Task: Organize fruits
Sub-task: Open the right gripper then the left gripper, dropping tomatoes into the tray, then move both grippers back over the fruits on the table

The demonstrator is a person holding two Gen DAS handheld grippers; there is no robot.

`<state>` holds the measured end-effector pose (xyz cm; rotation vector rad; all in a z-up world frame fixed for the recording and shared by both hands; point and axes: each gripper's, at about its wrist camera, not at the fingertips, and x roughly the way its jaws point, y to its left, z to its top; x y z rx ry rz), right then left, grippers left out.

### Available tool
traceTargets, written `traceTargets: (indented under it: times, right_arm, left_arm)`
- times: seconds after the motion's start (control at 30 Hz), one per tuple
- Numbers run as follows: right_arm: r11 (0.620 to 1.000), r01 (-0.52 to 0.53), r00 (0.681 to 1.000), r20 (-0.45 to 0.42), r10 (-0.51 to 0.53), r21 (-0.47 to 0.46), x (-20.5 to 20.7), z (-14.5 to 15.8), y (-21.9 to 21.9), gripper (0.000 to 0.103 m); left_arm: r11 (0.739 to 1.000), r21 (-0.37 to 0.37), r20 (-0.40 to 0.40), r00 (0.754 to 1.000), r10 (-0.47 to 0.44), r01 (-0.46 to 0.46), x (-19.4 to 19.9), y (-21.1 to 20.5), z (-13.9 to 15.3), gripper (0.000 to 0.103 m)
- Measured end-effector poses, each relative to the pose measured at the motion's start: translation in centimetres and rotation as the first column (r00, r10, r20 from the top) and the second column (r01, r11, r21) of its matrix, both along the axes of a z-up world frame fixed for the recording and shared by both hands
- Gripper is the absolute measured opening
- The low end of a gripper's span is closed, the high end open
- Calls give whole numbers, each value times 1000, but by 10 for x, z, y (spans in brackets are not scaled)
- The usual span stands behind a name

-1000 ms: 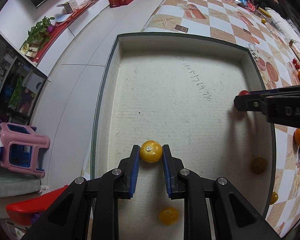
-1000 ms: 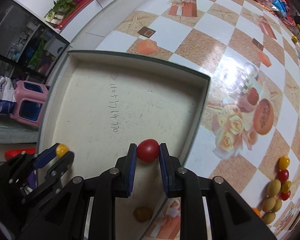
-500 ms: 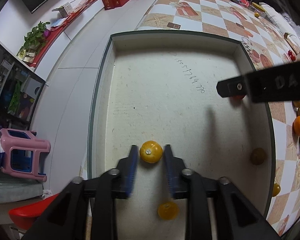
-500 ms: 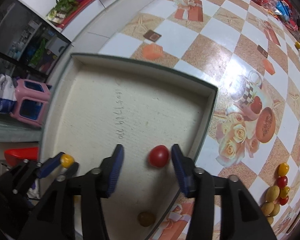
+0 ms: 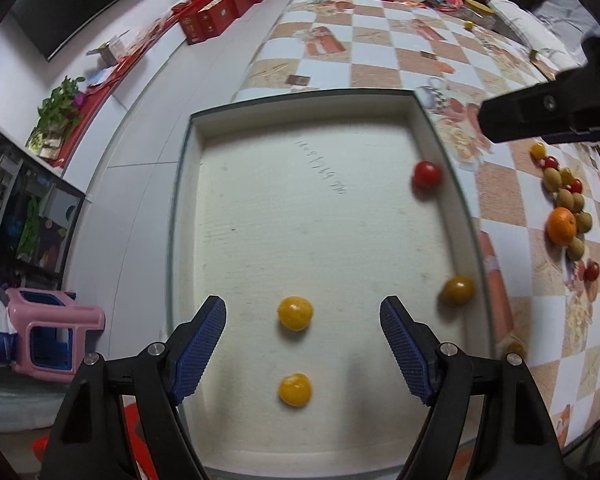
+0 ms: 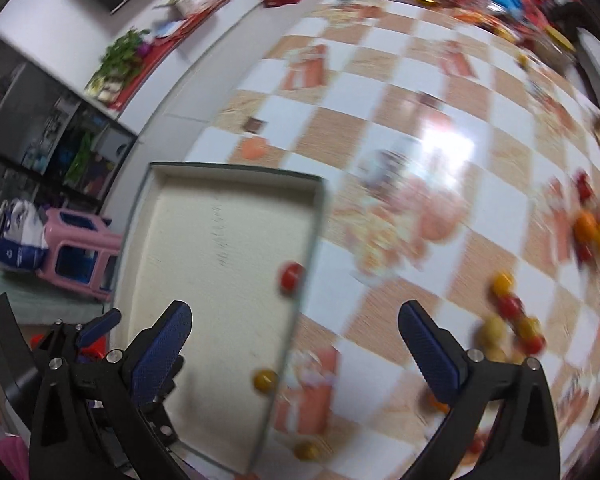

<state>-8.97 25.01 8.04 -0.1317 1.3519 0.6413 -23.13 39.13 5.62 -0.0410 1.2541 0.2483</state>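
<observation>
The left tongs [image 5: 303,344] stand wide apart and empty over the near end of the white tray [image 5: 188,216], one yellow fruit [image 5: 295,313] lying between their tips and a second yellow fruit [image 5: 295,389] nearer at 6 o'clock. A brownish fruit [image 5: 456,291] sits against the tray's wall at 3 o'clock, a red tomato [image 5: 427,174] at 1 o'clock, and handwritten digits [image 5: 321,168] on the tray floor are too faint to read. The right tongs [image 6: 296,338] are likewise spread and empty over the tray's edge above the checkered counter [image 6: 380,120], where a fruit pile [image 5: 565,204] lies at 3 o'clock; red boxes [image 5: 216,16] and a potted plant [image 5: 60,104] line the far wall.
</observation>
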Motion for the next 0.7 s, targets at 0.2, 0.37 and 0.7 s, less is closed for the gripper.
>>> traceTargets:
  times: [0.2,0.37,0.7]
  right_arm:
    - [992,111,994,-17,-112,-55,-16,-7,-71,103]
    - [973,198,977,-55,-205,-117,-33,-21,-131,103]
    - [926,314,934,-107,-341,-209,-62,-51,-209,103]
  left_arm:
    - [994,-9,6,994,-106,106,1,-41,10,81]
    - [982,-20,1,982,-189,189,6,-78,13,81]
    - [959,-46,-23,960,-279,278,30,-128,10,81]
